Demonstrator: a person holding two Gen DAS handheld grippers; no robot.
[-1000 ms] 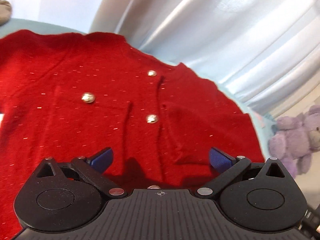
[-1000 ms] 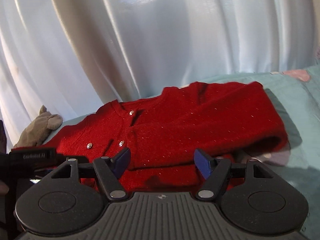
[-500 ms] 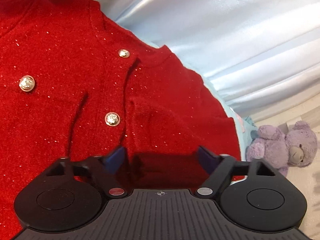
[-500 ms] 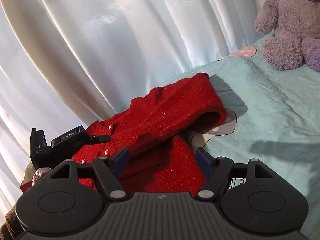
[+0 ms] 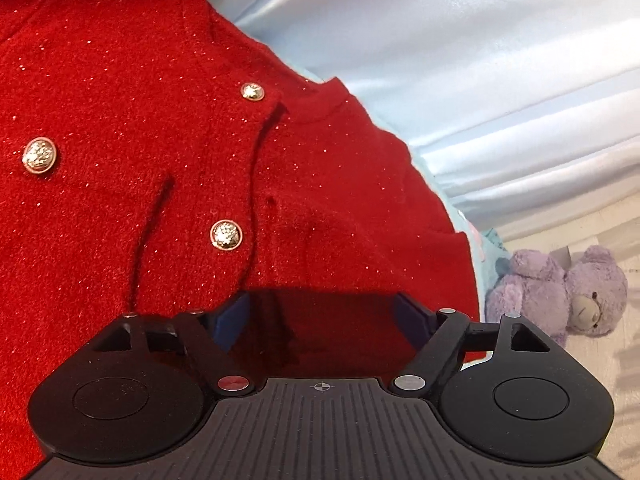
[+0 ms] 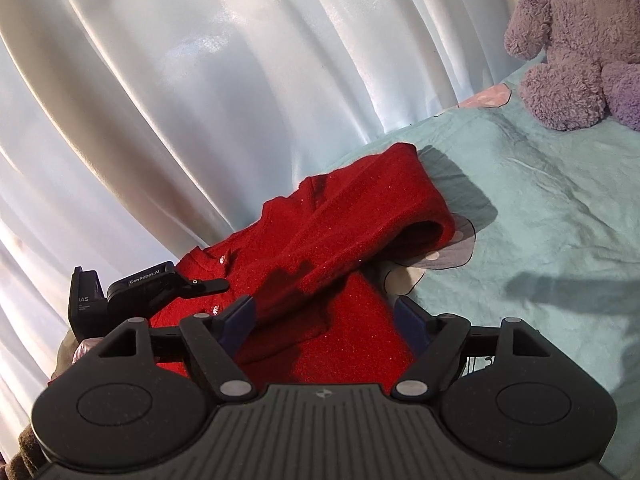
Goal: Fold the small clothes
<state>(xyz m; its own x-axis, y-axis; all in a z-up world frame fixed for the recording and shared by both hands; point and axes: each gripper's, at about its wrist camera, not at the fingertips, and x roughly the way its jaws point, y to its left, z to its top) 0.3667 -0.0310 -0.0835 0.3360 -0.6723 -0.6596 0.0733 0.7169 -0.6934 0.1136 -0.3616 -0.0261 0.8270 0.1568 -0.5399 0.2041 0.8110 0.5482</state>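
A red knit cardigan with gold buttons lies on the teal bedsheet. One sleeve is folded across its body. My left gripper hovers low over the cardigan's front near the neckline. Its jaws are opening, with red fabric under the gap and no pad pressing on it. My right gripper is over the cardigan's lower edge. Its jaws are opening too, and red knit lies loose between them. In the right wrist view the left gripper shows at the cardigan's far left.
A purple teddy bear sits on the sheet at the far right, also the teddy bear in the left wrist view. A white curtain hangs close behind the bed. A brown soft thing lies at the lower left.
The left gripper came down closer to the cardigan, its jaws narrowing, then widening. The right wrist view rolled and swung right, bringing the teddy bear in.
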